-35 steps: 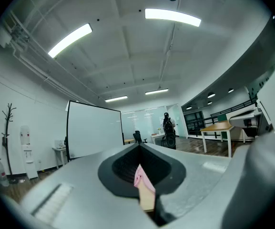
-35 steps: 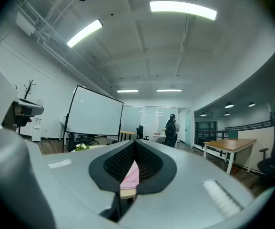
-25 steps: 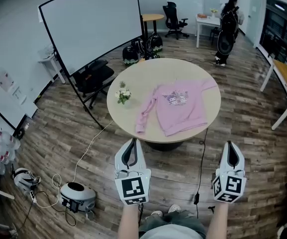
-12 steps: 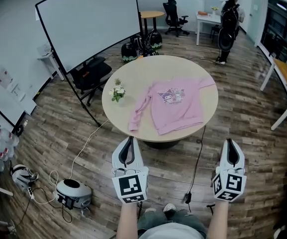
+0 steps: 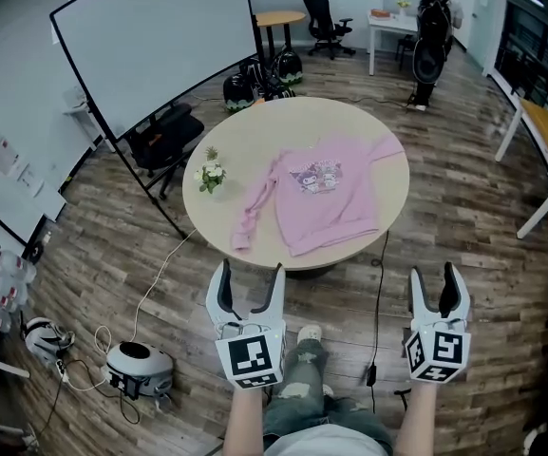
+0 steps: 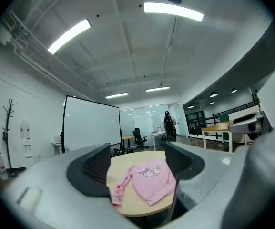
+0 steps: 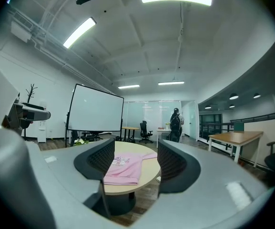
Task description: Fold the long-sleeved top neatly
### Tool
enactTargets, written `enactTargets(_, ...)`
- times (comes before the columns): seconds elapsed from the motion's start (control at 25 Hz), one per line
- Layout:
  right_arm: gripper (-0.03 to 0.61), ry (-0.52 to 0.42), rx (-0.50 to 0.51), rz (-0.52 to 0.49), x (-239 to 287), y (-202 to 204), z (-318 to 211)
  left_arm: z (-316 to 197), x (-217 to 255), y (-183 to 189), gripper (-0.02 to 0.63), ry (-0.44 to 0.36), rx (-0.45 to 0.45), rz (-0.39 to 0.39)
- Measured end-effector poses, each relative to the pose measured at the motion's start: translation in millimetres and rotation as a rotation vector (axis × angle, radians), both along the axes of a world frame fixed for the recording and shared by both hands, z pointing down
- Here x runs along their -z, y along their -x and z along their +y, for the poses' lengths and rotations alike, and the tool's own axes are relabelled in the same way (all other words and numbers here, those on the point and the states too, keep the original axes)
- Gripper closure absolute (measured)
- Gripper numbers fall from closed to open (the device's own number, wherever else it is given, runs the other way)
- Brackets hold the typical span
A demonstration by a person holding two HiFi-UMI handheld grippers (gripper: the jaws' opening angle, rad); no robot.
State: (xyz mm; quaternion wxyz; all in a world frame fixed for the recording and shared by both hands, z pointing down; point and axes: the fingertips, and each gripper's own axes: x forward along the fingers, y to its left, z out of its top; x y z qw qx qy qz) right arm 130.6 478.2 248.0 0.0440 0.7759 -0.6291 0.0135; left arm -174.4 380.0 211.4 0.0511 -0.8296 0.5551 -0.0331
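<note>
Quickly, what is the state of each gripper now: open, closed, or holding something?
Left gripper: open, holding nothing.
Right gripper: open, holding nothing.

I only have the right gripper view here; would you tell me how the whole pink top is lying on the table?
Observer: From the head view, the pink top lies spread flat, print side up, with its hem by the near edge of the round table.
Operator: Thank you. I see only one sleeve, where is the other?
Observer: The other sleeve stretches out to the left, with its cuff close to the table's near edge.
Operator: Is the left gripper ready?
Observer: The left gripper is open and empty, held short of the table and touching nothing.
</note>
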Motion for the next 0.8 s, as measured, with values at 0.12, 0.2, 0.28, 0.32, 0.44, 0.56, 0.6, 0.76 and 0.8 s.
enactTargets(0.12, 0.282, 0.005, -0.017, -0.005, -6, -11, -10, -13, -3, -13, 0.264, 0.007, -0.016, 0.007)
enactTargets(0.2, 0.282, 0.008, -0.025, -0.008, -9, -19, -20, -26, -6, -21, 0.264, 0.013, -0.025, 0.011)
enactTargets(0.28, 0.282, 0.011, -0.031, -0.011, -12, -27, -32, -40, -10, -30, 0.264, 0.020, -0.033, 0.011)
enactTargets(0.32, 0.282, 0.012, -0.034, -0.011, -13, -32, -39, -49, -12, -35, 0.264, 0.022, -0.036, 0.011)
enactTargets(0.44, 0.284, 0.014, -0.047, -0.009, -15, -49, -63, -78, -18, -52, 0.264, 0.031, -0.045, 0.014)
enactTargets(0.56, 0.290, 0.011, -0.061, -0.007, -14, -67, -94, -113, -19, -69, 0.264, 0.025, -0.056, 0.013)
enactTargets(0.6, 0.293, 0.010, -0.064, -0.004, -14, -72, -106, -126, -18, -75, 0.264, 0.020, -0.059, 0.012)
enactTargets(0.76, 0.298, 0.016, -0.080, 0.001, -9, -95, -155, -179, -16, -100, 0.264, 0.023, -0.078, 0.004)
enactTargets(0.8, 0.298, 0.015, -0.085, 0.001, -7, -100, -168, -192, -15, -105, 0.264, 0.024, -0.084, 0.005)
